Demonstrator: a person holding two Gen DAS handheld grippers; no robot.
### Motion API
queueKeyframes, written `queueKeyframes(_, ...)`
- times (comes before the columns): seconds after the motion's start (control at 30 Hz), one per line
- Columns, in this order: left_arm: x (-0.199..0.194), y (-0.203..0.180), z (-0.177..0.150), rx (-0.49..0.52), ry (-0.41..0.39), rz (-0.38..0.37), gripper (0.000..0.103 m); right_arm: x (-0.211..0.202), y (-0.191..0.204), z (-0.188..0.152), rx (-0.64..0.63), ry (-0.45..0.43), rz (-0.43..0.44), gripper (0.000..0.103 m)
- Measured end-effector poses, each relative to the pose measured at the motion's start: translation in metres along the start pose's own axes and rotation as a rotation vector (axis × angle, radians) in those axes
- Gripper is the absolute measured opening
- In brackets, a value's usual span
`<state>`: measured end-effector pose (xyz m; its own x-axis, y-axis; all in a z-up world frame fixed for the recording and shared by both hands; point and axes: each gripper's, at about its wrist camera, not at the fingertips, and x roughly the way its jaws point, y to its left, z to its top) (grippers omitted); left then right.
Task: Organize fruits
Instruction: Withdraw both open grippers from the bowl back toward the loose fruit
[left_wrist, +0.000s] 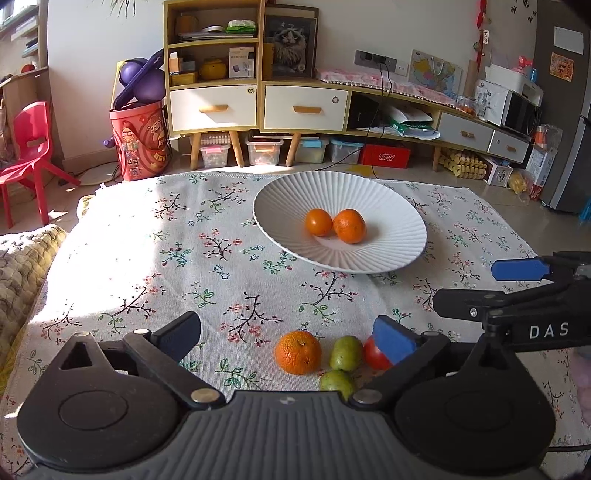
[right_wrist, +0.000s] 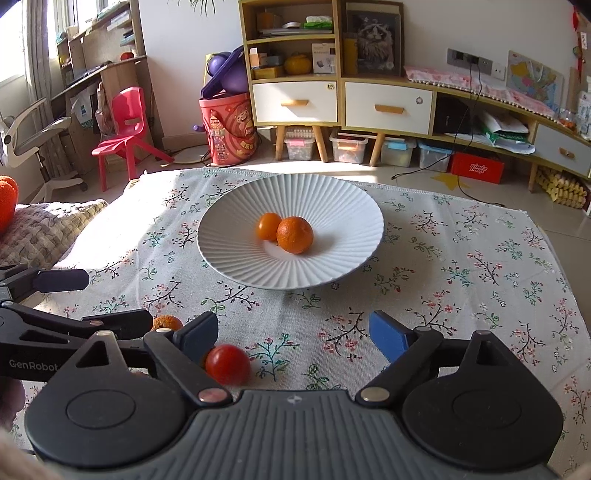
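A white ribbed plate (left_wrist: 388, 206) (right_wrist: 332, 192) on the floral tablecloth holds two oranges (left_wrist: 334, 225) (right_wrist: 286, 230). Near me on the cloth lie a loose orange (left_wrist: 298, 352), two green fruits (left_wrist: 346, 353) and a red tomato (left_wrist: 373, 356) (right_wrist: 228, 364). My left gripper (left_wrist: 288, 338) is open and empty, its jaws on either side of the loose orange and the green fruits. My right gripper (right_wrist: 293, 334) is open and empty, the tomato beside its left finger. The right gripper also shows in the left wrist view (left_wrist: 480, 291).
The floral tablecloth (left_wrist: 166, 258) covers a low table. A quilted cushion (left_wrist: 18, 266) lies at the left edge. Behind stand a red chair (left_wrist: 29, 147), a red bin (left_wrist: 142, 144), a wooden shelf unit with drawers (left_wrist: 258, 103) and storage boxes (left_wrist: 264, 149).
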<state>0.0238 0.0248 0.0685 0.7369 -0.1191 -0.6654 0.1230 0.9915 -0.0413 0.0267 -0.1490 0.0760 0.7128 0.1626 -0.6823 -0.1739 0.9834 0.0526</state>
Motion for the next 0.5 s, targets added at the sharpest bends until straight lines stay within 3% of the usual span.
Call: queueKeyframes(0.5, -0.012, 0.012, -0.031, 0.014, 0.038, 0.035, 0.092, 0.001, 0.013, -0.033, -0.027, 0.050, -0.002, 0.096)
